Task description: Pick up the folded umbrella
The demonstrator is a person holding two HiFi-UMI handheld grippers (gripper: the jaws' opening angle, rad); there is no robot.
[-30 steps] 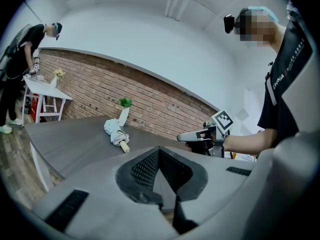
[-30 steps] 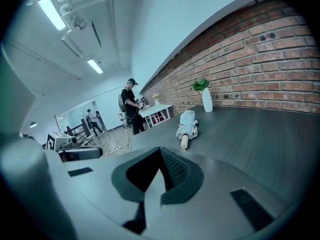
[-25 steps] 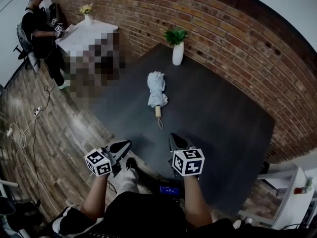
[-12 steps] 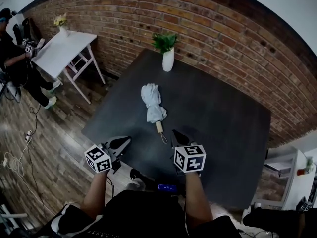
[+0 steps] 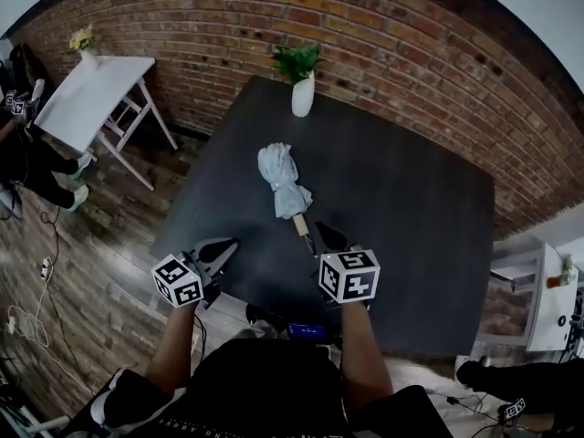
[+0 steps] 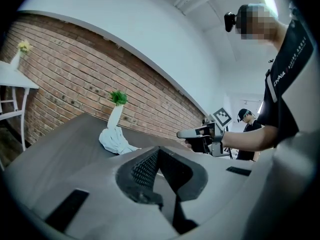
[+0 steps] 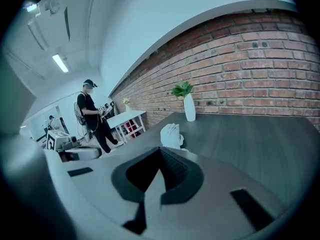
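The right gripper (image 5: 321,234), jaws together and empty, hangs just short of the handle end of the folded umbrella (image 5: 282,181). The left gripper (image 5: 224,245), likewise closed, sits over the near-left edge of the dark table (image 5: 415,222). The folded umbrella lies mid-table with bare top open to its right and a white vase (image 5: 302,94) at the far edge.

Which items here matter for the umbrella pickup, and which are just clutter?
Job:
folded umbrella
dark table it lies on
left claw and right claw, both shut and empty

Lying about:
vase with plant
white side table
small flower vase on it
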